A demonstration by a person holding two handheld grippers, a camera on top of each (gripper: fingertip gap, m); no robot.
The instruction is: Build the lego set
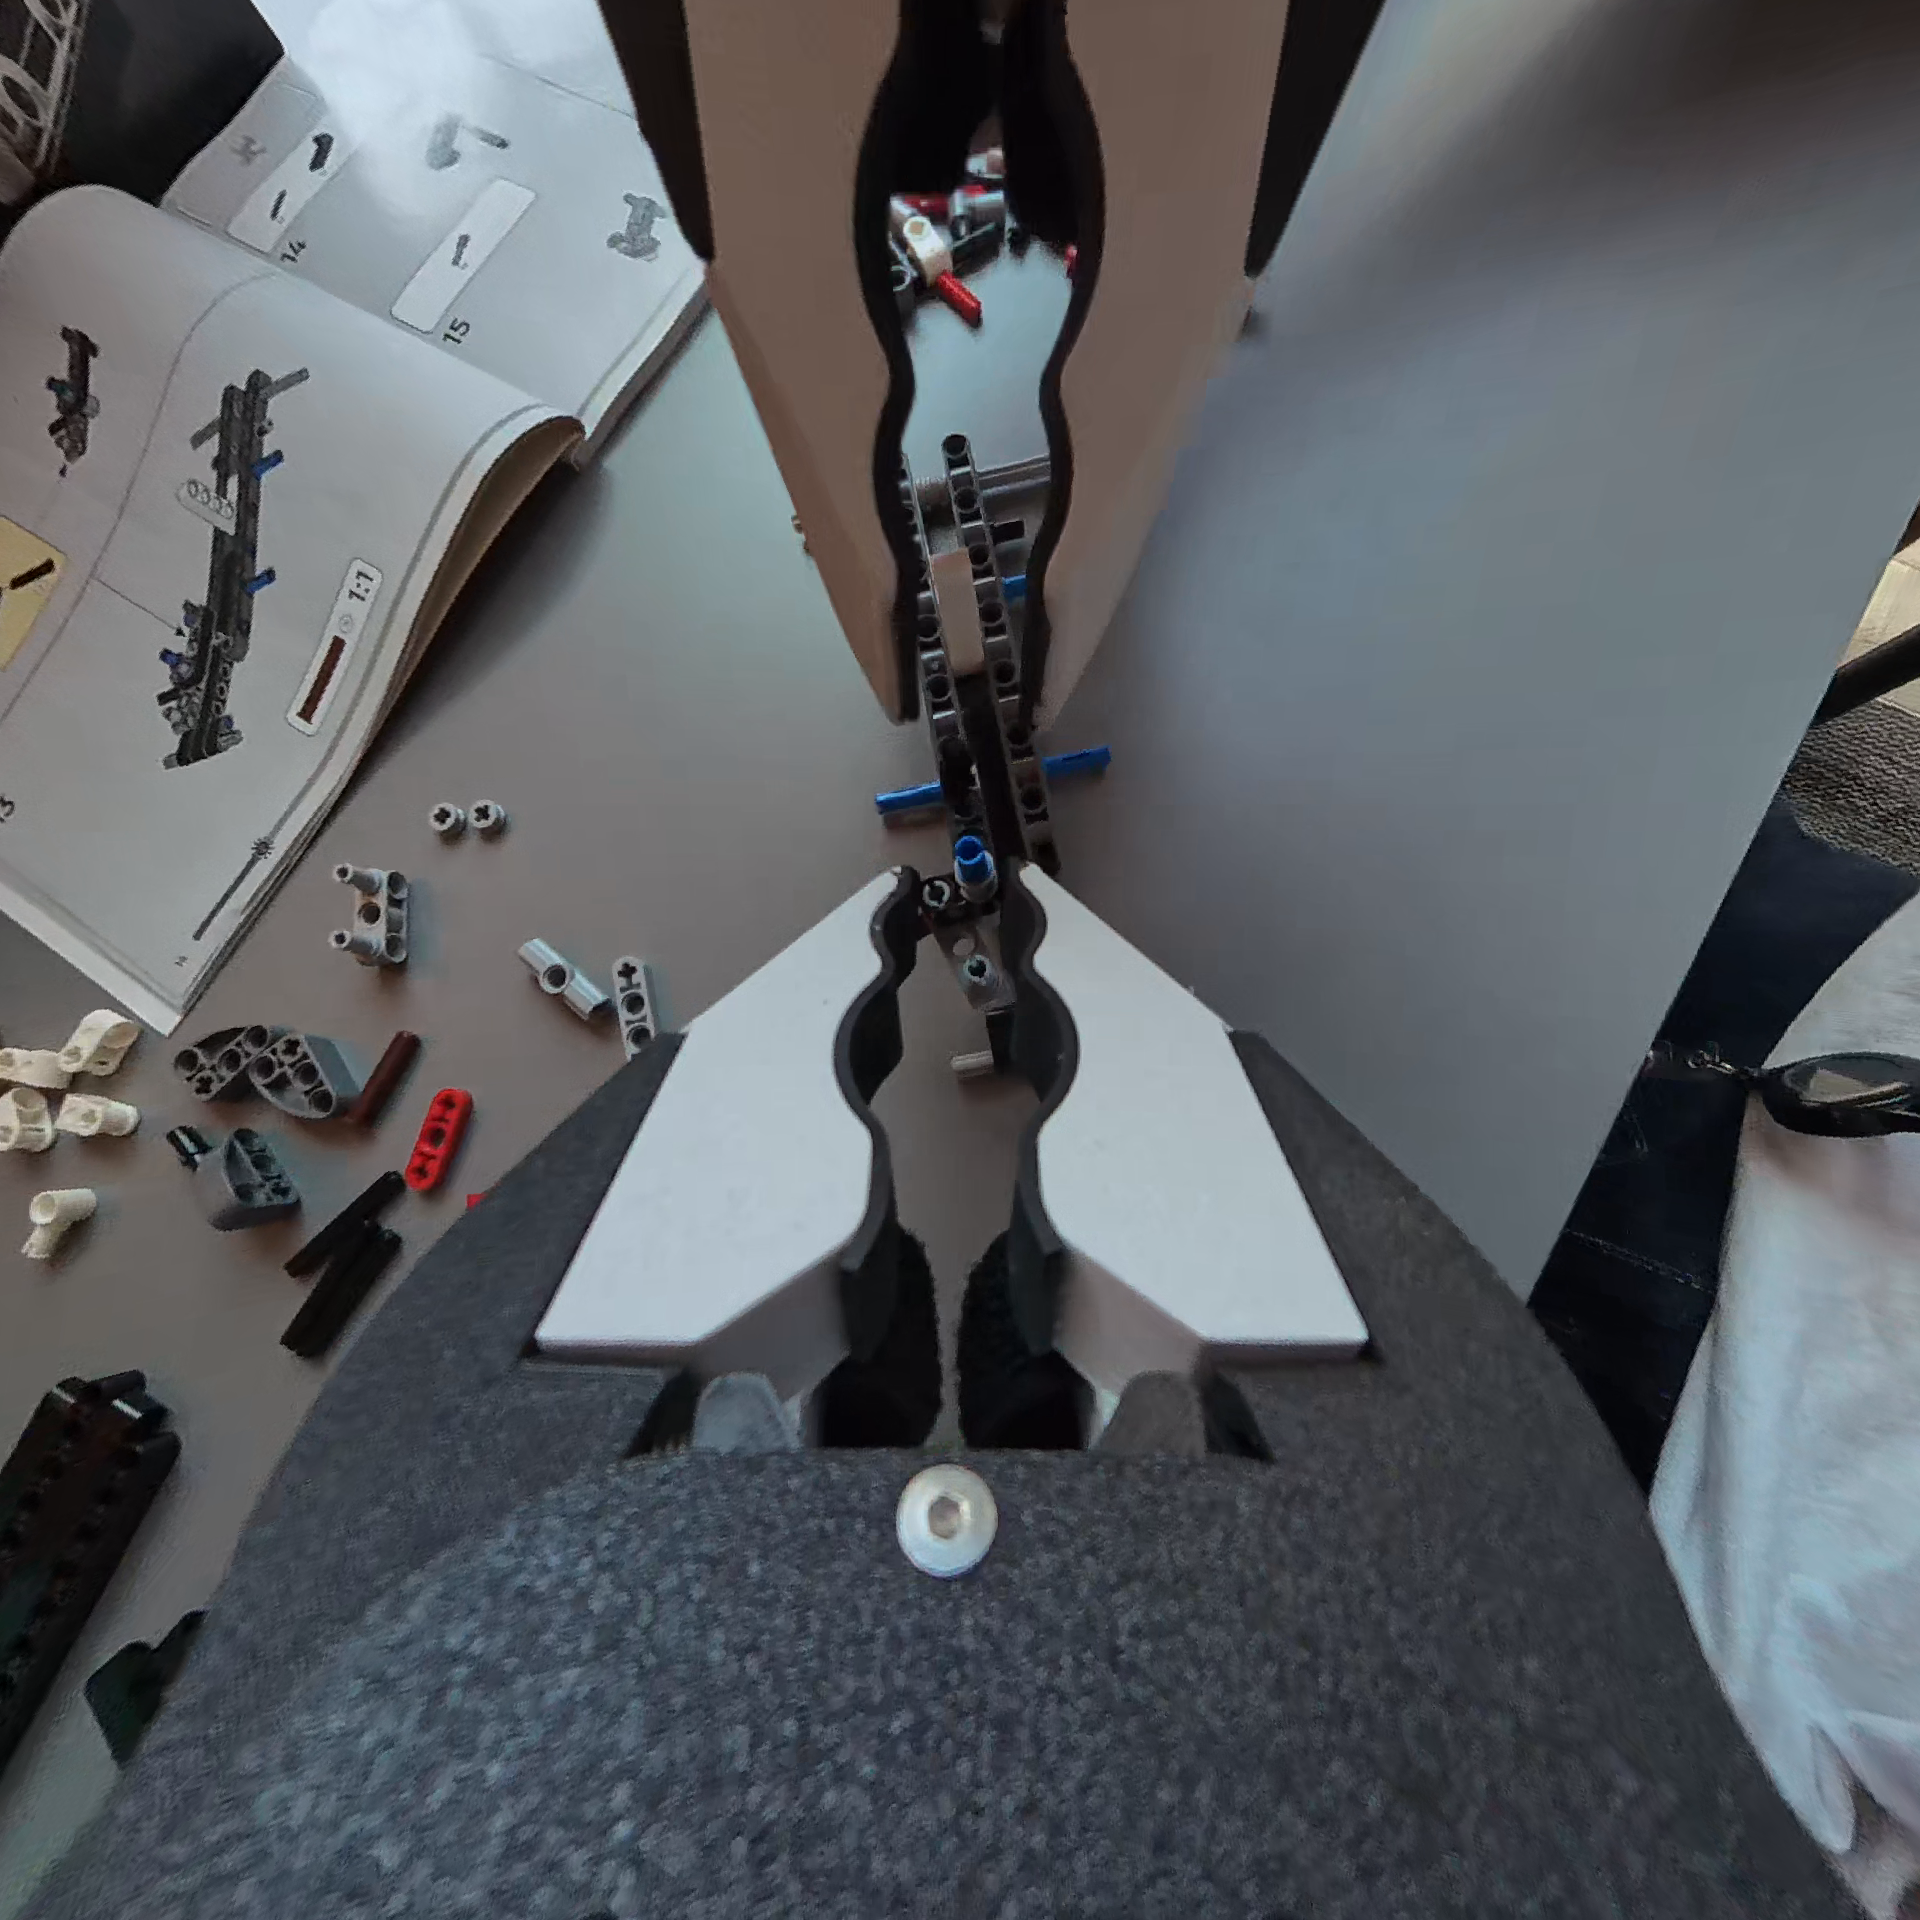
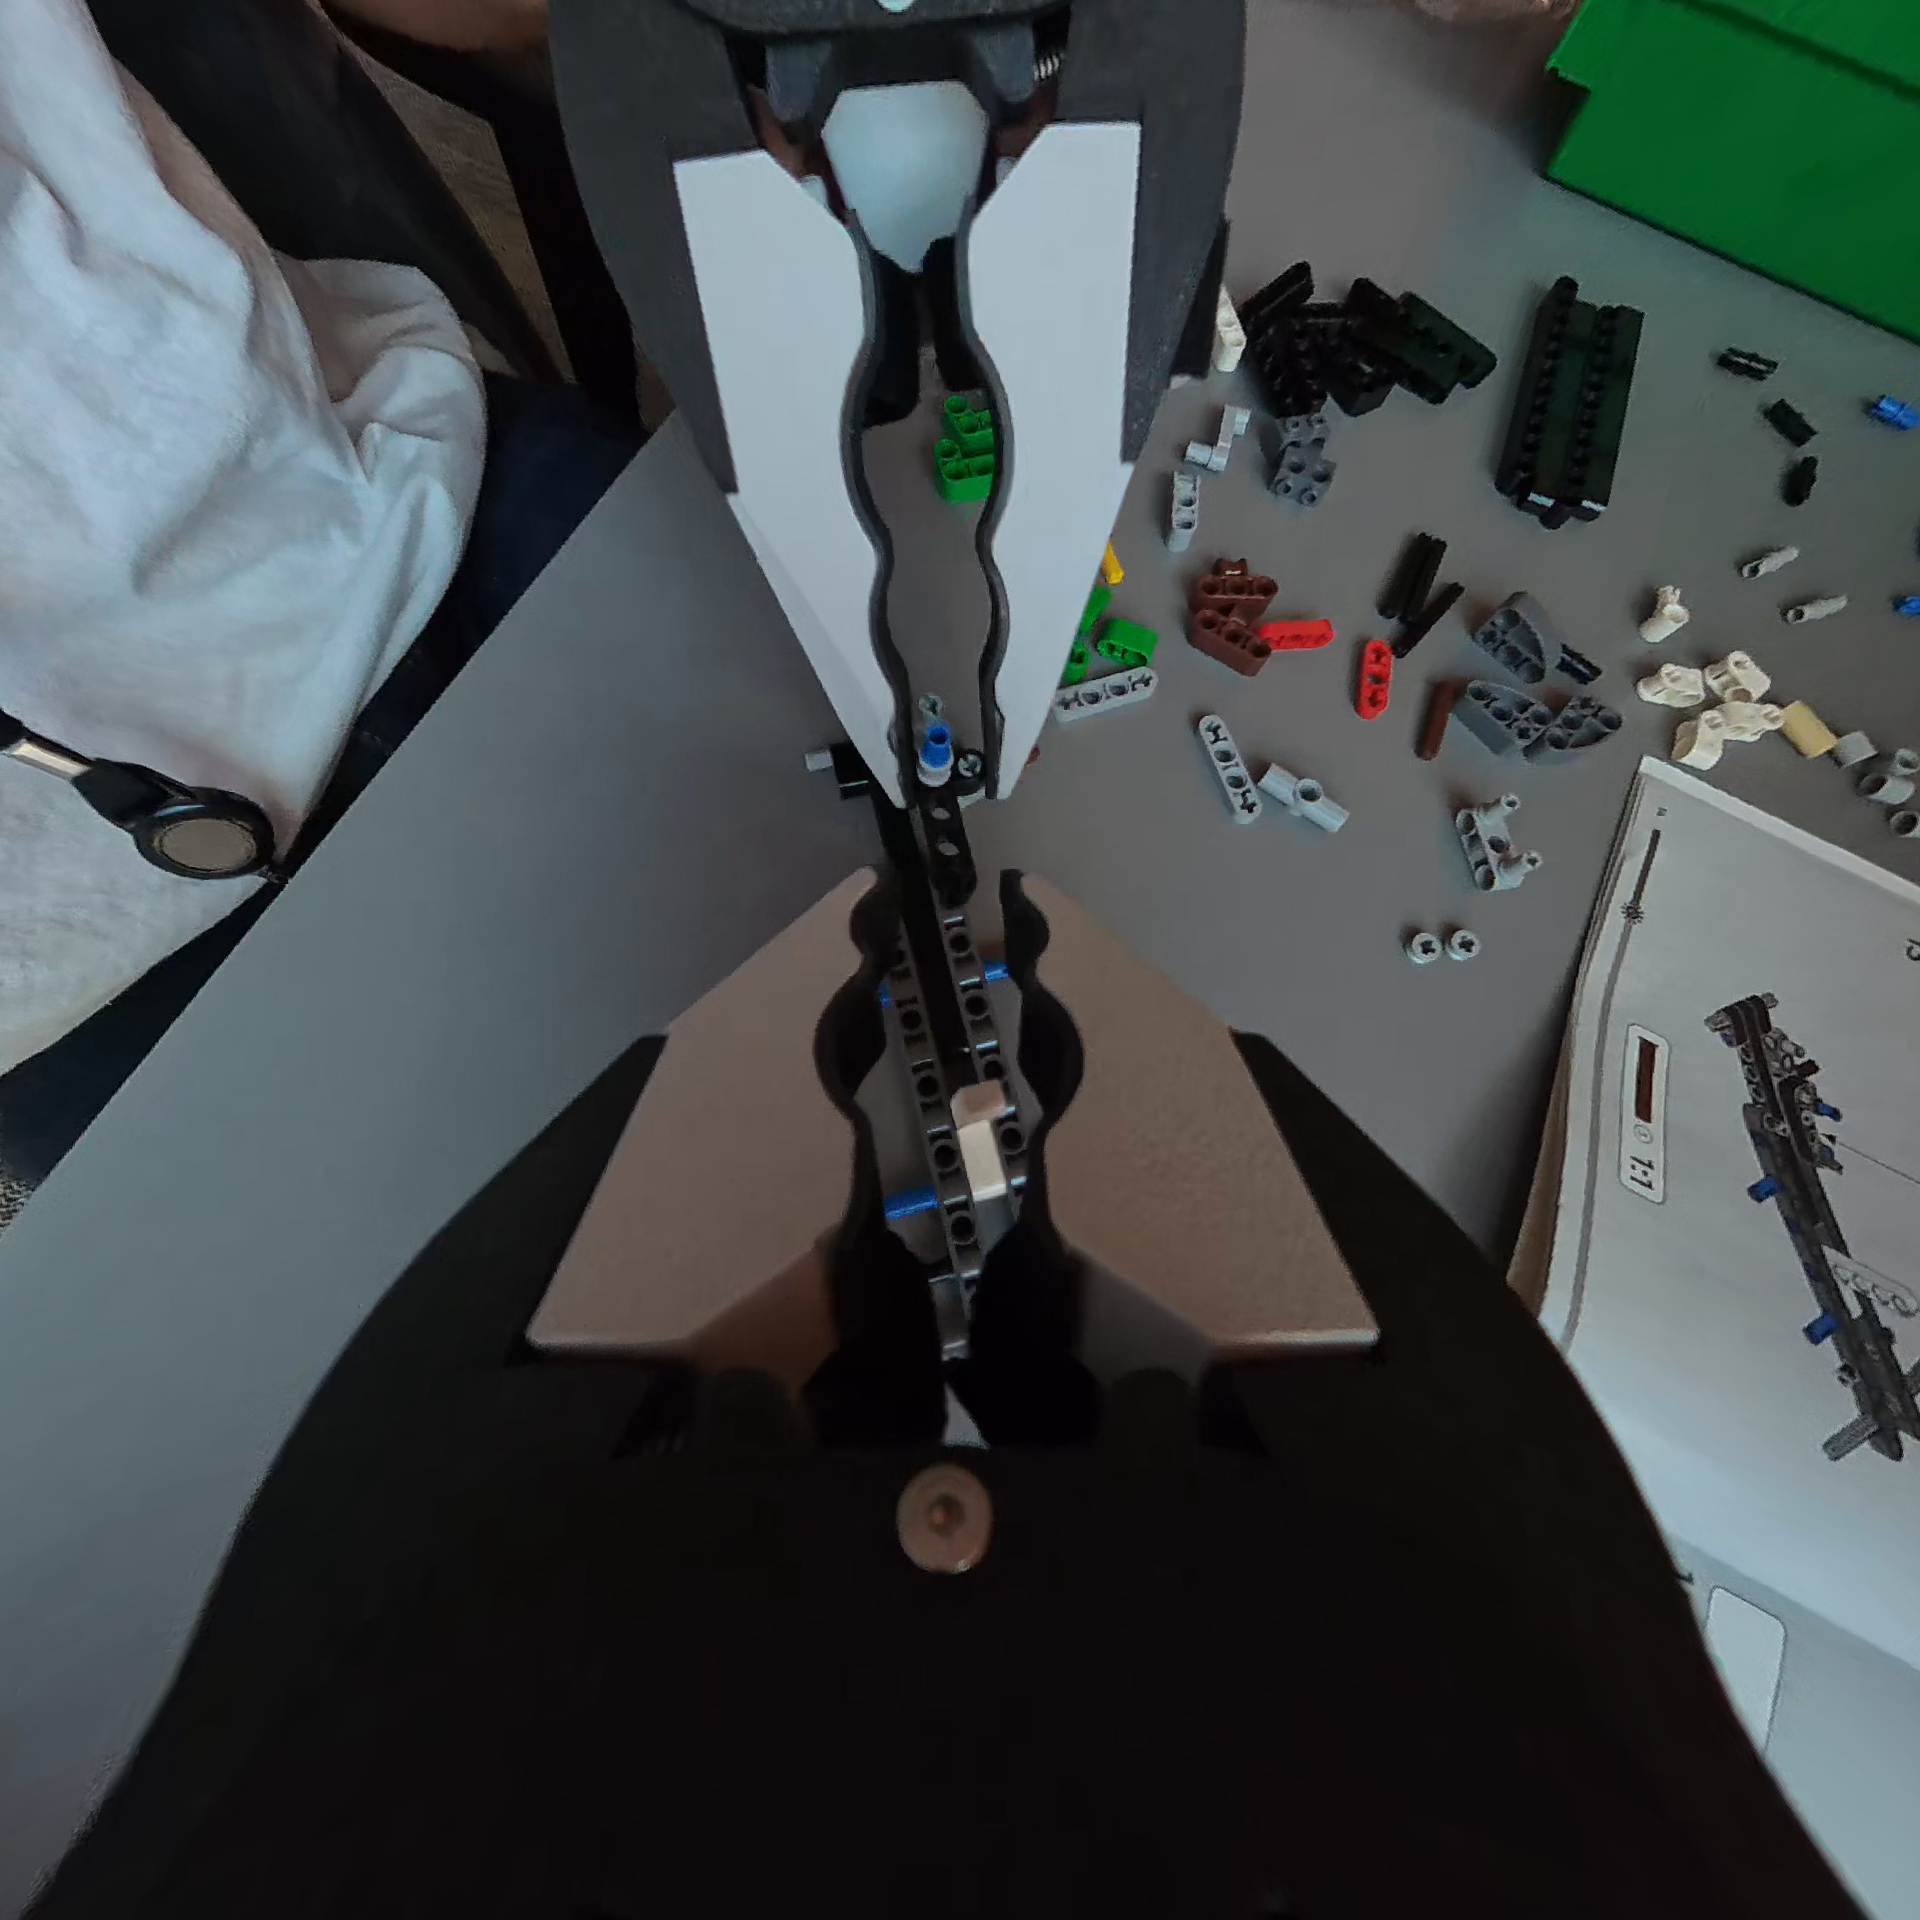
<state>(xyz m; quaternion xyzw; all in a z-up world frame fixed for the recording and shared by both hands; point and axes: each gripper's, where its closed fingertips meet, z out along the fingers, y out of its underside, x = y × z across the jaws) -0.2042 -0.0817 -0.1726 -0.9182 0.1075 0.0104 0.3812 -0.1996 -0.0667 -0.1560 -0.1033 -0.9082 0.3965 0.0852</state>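
Observation:
A long dark grey and black lego beam assembly (image 1: 966, 499) with blue pins and a white piece is held above the grey table between the two grippers, which face each other. My left gripper (image 1: 961, 878), with white fingers, is shut on the near end, where a blue pin (image 1: 971, 857) stands up. My right gripper (image 2: 948, 883), with tan fingers, is shut on the other length of the assembly (image 2: 977, 1039). Each gripper also shows in the other's view: the right (image 1: 977, 717) and the left (image 2: 945, 784).
An open instruction booklet (image 1: 260, 468) (image 2: 1745, 1143) lies beside several loose pieces (image 1: 281, 1070) (image 2: 1538, 717). A black beam block (image 2: 1569, 405) and a green box (image 2: 1745, 135) sit farther off. A person in white clothing (image 2: 208, 468) sits at the table edge (image 1: 1662, 935). My two grippers' fingertips are within a few centimetres of each other. From either gripper's tips it is about 25 cm to the black beam block (image 2: 1569, 405).

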